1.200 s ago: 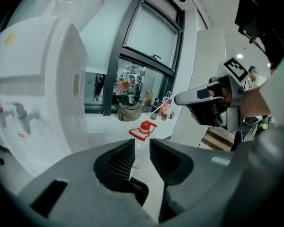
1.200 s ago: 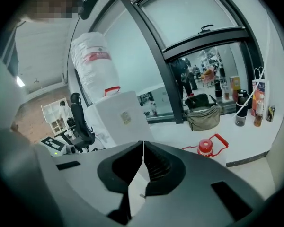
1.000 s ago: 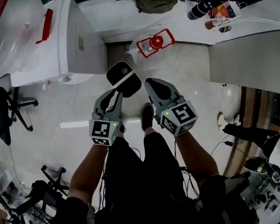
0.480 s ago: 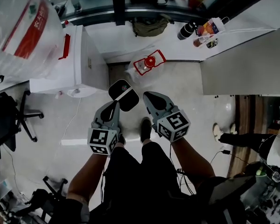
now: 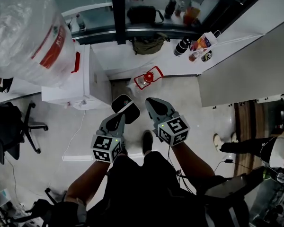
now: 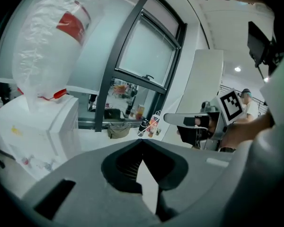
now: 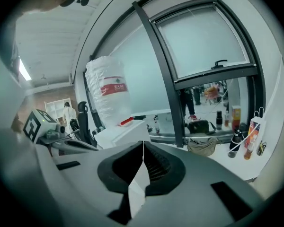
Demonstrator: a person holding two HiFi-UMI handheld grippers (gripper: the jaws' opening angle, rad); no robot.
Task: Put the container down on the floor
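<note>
While the person is standing upright on the pale speckled floor [image 5: 189, 103], the transparent rectangular plastic container with the red lid frame [image 5: 148, 78] is resting on that floor at its far edge. It is lying close against the foot of the low white ledge [image 5: 123, 60] under the window and near the front corner of the white cabinet [image 5: 85, 79]. Nothing is touching it.

The left gripper [image 6: 141, 141] is showing its jaws pressed together with nothing between them. The right gripper [image 7: 143, 142] is showing the same: jaws meeting at the tips, empty.

In the head view both grippers are pointing forward toward the container, which is lying ahead of and well below the jaws, well apart from both. The right gripper is sitting nearer to it than the left. The container's long axis is running diagonally, from near-left to far-right as the person faces it, so it is lying skewed to the line of either gripper.

Judging from this layout, the set-down is looking complete. Any further reach would best be starting from the right side and descending a long way.
</note>
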